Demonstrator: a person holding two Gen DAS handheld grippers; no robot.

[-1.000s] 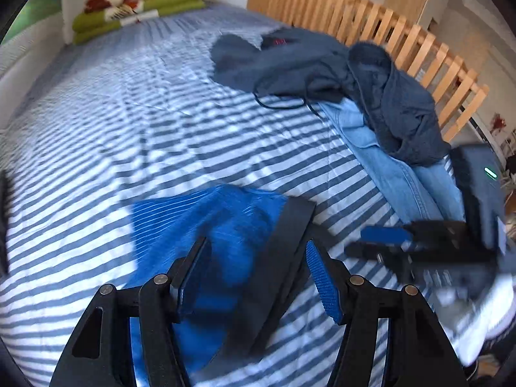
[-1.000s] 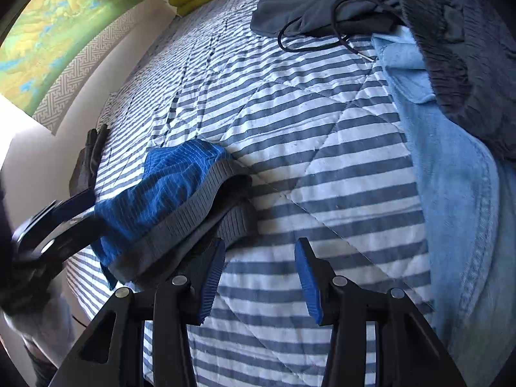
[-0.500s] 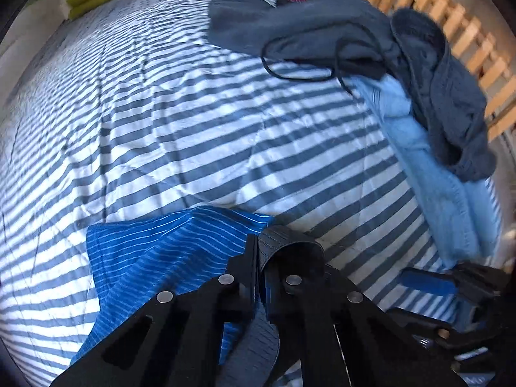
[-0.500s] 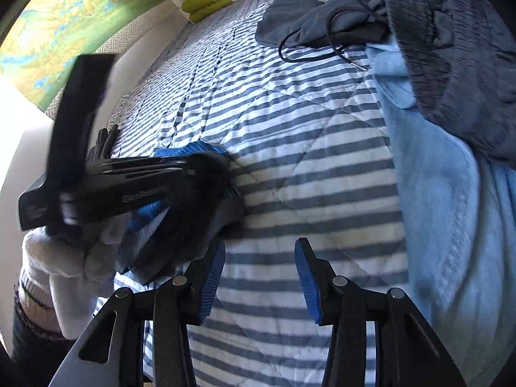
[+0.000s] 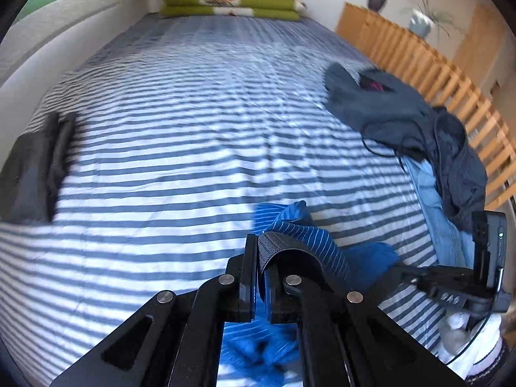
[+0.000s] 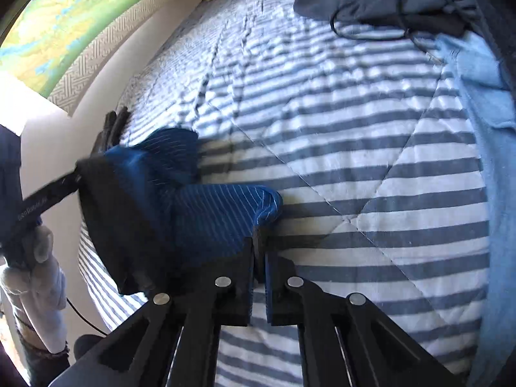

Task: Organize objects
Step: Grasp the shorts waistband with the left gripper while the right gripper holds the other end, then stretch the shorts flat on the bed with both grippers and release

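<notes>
Both grippers pinch pinstriped blue shorts (image 6: 222, 216).

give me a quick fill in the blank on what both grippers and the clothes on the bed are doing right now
1. Both the left gripper and the right gripper are shut on the waistband of the ____ striped shorts.
2. The bedspread has a pattern of blue and white ____.
3. The light blue jeans lie partly under a dark ____ garment.
4. Folded blankets sit at the ____ end of the bed.

Missing words: blue; stripes; grey; far
</notes>
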